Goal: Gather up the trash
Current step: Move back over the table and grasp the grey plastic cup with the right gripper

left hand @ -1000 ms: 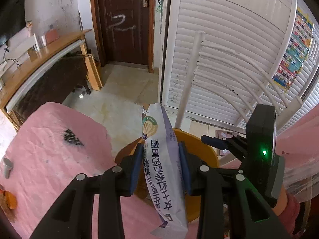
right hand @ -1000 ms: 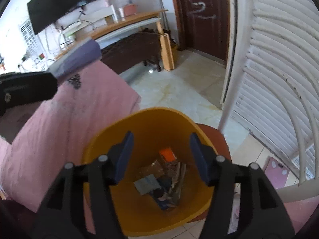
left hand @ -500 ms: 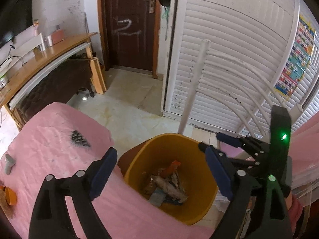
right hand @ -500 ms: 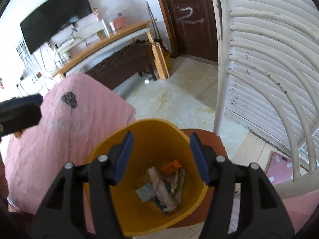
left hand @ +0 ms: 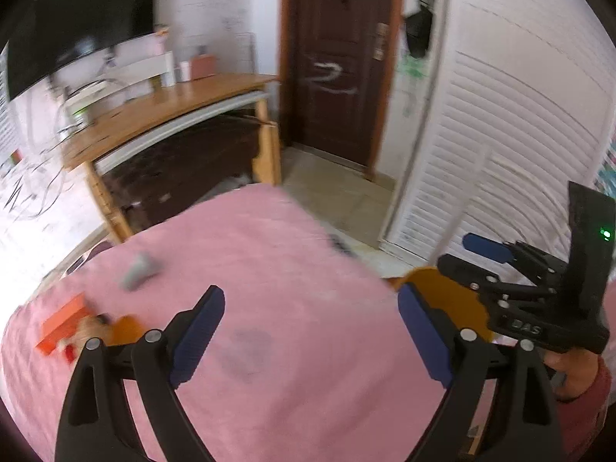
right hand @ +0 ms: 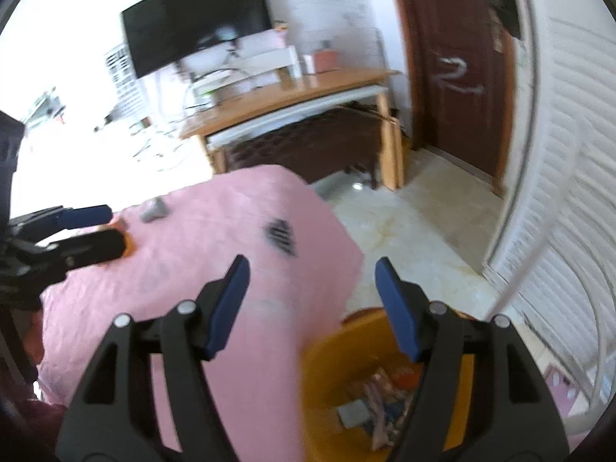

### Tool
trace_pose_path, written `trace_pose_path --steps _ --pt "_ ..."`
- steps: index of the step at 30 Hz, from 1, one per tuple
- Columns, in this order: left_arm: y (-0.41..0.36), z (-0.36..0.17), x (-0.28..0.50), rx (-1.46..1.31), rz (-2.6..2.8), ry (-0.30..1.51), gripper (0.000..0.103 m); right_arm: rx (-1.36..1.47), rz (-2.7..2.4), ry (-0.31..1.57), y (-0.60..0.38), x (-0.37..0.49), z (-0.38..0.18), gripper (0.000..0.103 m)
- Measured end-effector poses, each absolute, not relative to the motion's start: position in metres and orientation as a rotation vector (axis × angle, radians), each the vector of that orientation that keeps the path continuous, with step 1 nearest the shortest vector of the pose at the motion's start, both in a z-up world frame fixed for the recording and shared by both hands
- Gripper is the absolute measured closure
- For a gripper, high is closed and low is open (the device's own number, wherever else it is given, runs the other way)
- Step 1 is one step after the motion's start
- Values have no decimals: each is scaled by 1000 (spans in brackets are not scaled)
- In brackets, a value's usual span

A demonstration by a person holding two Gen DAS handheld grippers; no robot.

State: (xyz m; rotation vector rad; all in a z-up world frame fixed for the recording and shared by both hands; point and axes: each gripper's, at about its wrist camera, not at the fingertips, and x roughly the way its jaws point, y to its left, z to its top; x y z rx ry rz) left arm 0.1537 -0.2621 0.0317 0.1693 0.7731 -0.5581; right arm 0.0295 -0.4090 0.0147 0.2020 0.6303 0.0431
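Observation:
My left gripper (left hand: 310, 310) is open and empty above the pink bedspread (left hand: 269, 269). On the bed lie a grey crumpled piece (left hand: 138, 269), an orange box (left hand: 63, 323) and small orange scraps beside it (left hand: 115, 325). My right gripper (right hand: 312, 283) is open and empty, over the bed's edge and the yellow bin (right hand: 331, 350). The bin holds several wrappers (right hand: 381, 400). The bin's rim also shows in the left wrist view (left hand: 446, 300). The left gripper shows at the left of the right wrist view (right hand: 81, 231). The right gripper shows at the right of the left wrist view (left hand: 481, 254).
A wooden desk (left hand: 161, 107) with a dark TV (left hand: 77, 23) above it stands beyond the bed. A brown door (left hand: 338, 57) and white louvred doors (left hand: 519, 134) are to the right. A white chair frame (right hand: 539, 261) stands by the bin on the tiled floor (right hand: 415, 231).
The left gripper opened and dropped the white wrapper into the bin, then swung left over the bed. The right gripper also tilted up and left, away from the bin.

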Motion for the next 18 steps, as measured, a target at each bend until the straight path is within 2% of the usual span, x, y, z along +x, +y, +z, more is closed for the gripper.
trace_pose_path --steps 13,15,18 --pt "-143 41 185 86 -401 743 16 48 196 677 -305 72 37 37" --pt "-126 38 189 73 -381 748 16 35 213 684 -296 77 38 33" --pt "-99 35 199 62 -333 747 15 12 242 697 -277 87 38 32"
